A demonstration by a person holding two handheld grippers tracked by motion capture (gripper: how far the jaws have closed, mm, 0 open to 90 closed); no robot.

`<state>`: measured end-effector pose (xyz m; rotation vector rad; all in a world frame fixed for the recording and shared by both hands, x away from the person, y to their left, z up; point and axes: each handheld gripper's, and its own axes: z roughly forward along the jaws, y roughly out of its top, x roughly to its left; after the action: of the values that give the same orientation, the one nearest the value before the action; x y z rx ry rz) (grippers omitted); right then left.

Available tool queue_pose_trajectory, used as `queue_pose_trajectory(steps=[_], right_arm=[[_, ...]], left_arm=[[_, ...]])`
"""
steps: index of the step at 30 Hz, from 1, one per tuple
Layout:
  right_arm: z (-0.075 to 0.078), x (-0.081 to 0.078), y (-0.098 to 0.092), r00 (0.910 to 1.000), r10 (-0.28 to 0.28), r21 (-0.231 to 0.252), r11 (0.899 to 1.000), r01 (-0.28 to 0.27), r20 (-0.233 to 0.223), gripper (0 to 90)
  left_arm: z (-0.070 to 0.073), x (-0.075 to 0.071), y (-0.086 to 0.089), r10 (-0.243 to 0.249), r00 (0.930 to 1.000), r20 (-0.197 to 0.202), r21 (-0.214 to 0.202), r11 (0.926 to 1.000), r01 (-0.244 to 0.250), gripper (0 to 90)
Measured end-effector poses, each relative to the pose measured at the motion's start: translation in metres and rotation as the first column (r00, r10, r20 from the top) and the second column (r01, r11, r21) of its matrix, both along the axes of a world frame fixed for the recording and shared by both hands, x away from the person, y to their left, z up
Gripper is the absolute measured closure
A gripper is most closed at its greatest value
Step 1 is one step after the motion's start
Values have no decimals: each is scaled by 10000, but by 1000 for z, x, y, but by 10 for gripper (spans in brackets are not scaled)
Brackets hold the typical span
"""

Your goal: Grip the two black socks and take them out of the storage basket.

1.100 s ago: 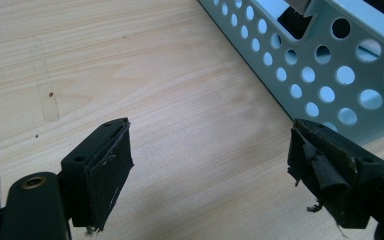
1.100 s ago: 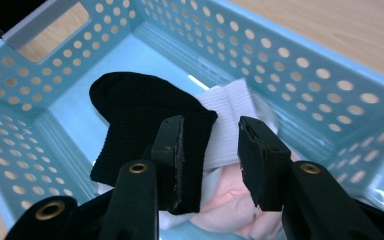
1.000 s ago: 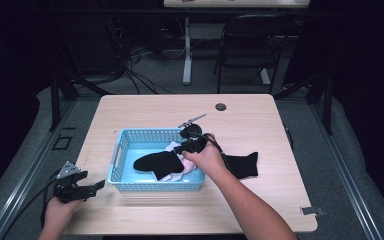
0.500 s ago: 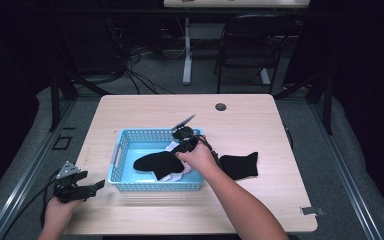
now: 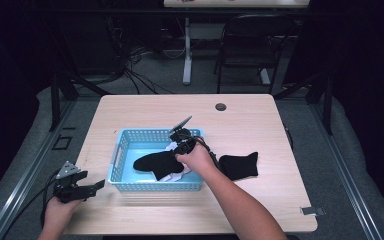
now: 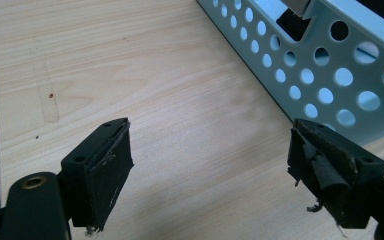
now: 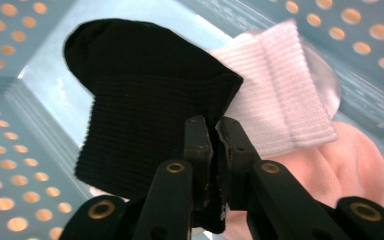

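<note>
One black sock (image 5: 238,165) is already laid on the table (image 5: 145,107). A second sock (image 7: 145,100), in the basket (image 5: 123,147), has just been pinched by the closing right gripper (image 7: 212,132); lifting remains. The left gripper (image 6: 220,170) is held open, empty.

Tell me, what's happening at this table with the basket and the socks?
A person is working with a hand-held gripper in each hand. The right gripper reaches into the blue basket; its jaws have just been closing and now pinch the black sock, which lies over a white sock. Another black sock lies on the table beside the basket. The left gripper waits open outside the basket.
</note>
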<state>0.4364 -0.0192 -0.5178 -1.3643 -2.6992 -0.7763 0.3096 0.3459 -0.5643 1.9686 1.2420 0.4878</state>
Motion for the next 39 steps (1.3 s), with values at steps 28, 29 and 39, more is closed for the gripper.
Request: queue_pose_trajectory(steps=[28, 29, 39], right_arm=[[102, -54, 17, 9265, 1652, 510, 9798, -1933, 3381, 860], [107, -54, 16, 9253, 1744, 479, 9782, -2019, 3369, 860], [141, -60, 3, 9205, 1782, 652, 9748, -2133, 3478, 860]], left_arm=[[-1, 0, 0, -20, 10000, -37, 27, 10000, 20, 179], [-1, 0, 0, -11, 10000, -34, 31, 10000, 11, 179], [-1, 0, -1, -3, 10000, -45, 35, 10000, 3, 179]])
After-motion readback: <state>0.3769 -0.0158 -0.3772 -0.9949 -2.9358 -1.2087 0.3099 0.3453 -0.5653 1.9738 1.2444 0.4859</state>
